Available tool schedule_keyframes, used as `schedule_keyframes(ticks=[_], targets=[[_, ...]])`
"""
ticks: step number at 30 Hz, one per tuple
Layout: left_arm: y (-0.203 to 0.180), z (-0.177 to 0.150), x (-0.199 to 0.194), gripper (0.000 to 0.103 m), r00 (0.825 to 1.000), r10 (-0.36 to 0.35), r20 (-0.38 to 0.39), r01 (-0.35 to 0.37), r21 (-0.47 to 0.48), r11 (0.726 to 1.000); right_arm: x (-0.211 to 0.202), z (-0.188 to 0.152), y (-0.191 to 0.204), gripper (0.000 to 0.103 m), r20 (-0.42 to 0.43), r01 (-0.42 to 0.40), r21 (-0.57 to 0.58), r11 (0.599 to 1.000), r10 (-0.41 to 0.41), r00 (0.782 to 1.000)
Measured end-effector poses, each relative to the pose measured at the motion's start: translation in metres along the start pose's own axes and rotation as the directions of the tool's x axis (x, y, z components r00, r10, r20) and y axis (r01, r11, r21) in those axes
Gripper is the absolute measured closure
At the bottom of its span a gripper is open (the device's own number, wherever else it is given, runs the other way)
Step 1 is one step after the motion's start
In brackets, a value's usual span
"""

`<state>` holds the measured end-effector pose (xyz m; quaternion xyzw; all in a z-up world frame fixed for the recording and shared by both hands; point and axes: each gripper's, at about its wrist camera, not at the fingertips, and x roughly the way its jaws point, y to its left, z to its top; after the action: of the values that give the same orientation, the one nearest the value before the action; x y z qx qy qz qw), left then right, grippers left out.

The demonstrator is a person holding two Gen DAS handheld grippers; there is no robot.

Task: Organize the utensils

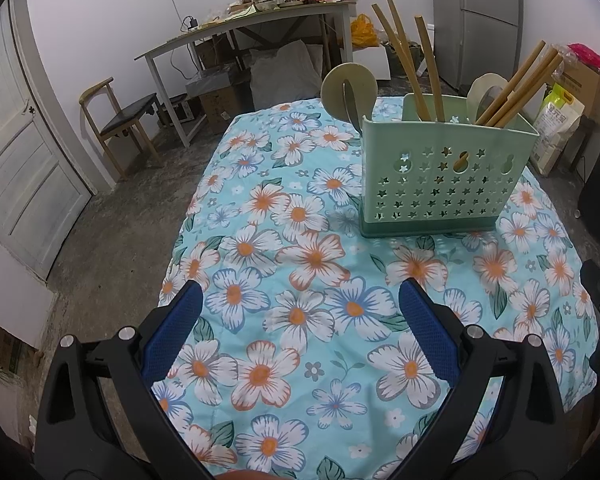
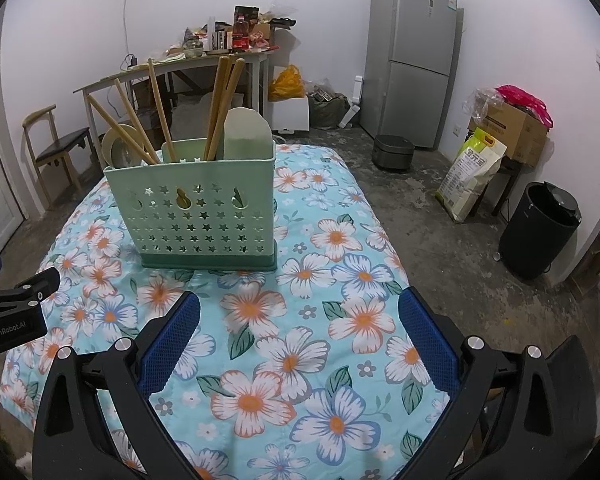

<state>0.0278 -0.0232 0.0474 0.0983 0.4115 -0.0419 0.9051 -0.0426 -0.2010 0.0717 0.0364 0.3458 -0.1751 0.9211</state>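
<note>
Floral cloth (image 1: 300,240), pale blue with white and orange blossoms, is covering the table I am working over, in a room with a rough concrete floor.

I am holding both grippers low over the near part of that cloth. My left gripper (image 1: 300,328) is showing its two blue pads spread wide with nothing but fabric between them. My right gripper (image 2: 300,332) is sitting the same way, jaws wide apart and holding nothing. In the right wrist view, the left gripper is poking in at the left edge.

Ahead of both is standing the utensil caddy (image 2: 188,216), a mint green plastic box with a darker green base, upright on the cloth toward the far side of the table. Its front wall is pierced with rows of small stars and three gourd-shaped holes.

I am counting six wooden chopsticks (image 1: 428,68) sticking out of the top: three leaning left and three grouped at the right. Two pale spoons are standing in it too, one round spoon (image 1: 350,84) at the left end and a second spoon (image 1: 488,90) at the right.

Farther out I am seeing one wooden chair (image 1: 120,120), one cluttered desk (image 1: 240,28), one grey fridge (image 2: 416,56) and one black bin (image 2: 540,228).
</note>
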Motion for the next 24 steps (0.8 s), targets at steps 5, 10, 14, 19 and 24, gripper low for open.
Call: schedule_keyframes(ticks=[5, 10, 14, 19, 24], targets=[[0.0002, 0.0006, 0.0001, 0.008, 1.000, 0.001, 0.001, -0.001, 0.001, 1.000, -0.0001, 0.0005, 0.0005, 0.006, 0.000, 0.000, 0.001, 1.000, 0.000, 1.000], [-0.0002, 0.0008, -0.0001, 0.008, 1.000, -0.001, -0.004, 0.001, -0.001, 1.000, 0.0004, 0.0003, 0.0000, 0.006, -0.001, -0.001, 0.004, 1.000, 0.001, 1.000], [0.0002, 0.0006, -0.0001, 0.008, 1.000, 0.000, 0.001, 0.000, 0.000, 1.000, -0.0010, 0.0013, 0.0016, 0.006, 0.002, -0.001, -0.003, 1.000, 0.001, 1.000], [-0.0002, 0.0014, -0.0009, 0.008, 1.000, -0.002, 0.000, 0.002, 0.004, 1.000, -0.0012, 0.0018, 0.0015, 0.006, 0.001, -0.001, 0.000, 1.000, 0.001, 1.000], [-0.0001, 0.0010, -0.0012, 0.008, 1.000, -0.001, 0.002, 0.001, 0.002, 1.000, -0.0019, 0.0021, 0.0022, 0.006, 0.003, -0.001, -0.001, 1.000, 0.001, 1.000]])
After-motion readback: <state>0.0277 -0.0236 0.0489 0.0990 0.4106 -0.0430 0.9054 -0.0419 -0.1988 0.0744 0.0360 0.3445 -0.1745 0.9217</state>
